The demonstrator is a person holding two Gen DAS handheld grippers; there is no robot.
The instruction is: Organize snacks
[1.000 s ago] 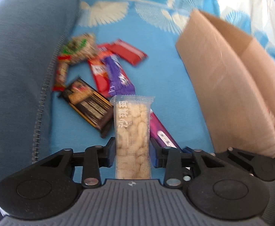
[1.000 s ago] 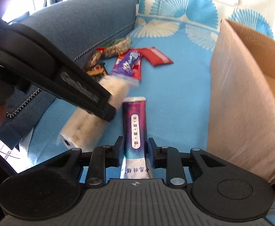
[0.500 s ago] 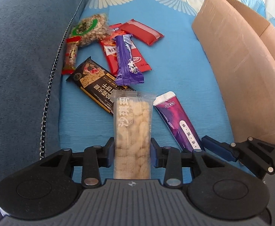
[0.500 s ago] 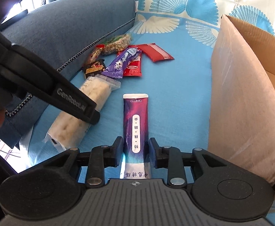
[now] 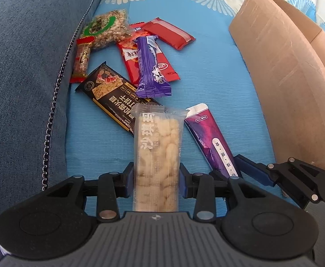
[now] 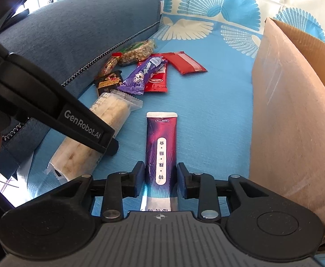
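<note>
The left gripper (image 5: 157, 179), pinching the pale rice bar (image 5: 158, 155), had sunk slightly, while the right gripper (image 6: 161, 178) pinched the purple sachet (image 6: 161, 146), both seemingly ready for the box (image 6: 296, 120).

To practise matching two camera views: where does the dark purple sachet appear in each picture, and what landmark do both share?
Left wrist view: dark purple sachet lies lower right of centre, its near end between the right hand-held gripper's fingers.
Right wrist view: sachet runs up the centre between the fingers.
Shared landmark: cardboard box at the right.
</note>
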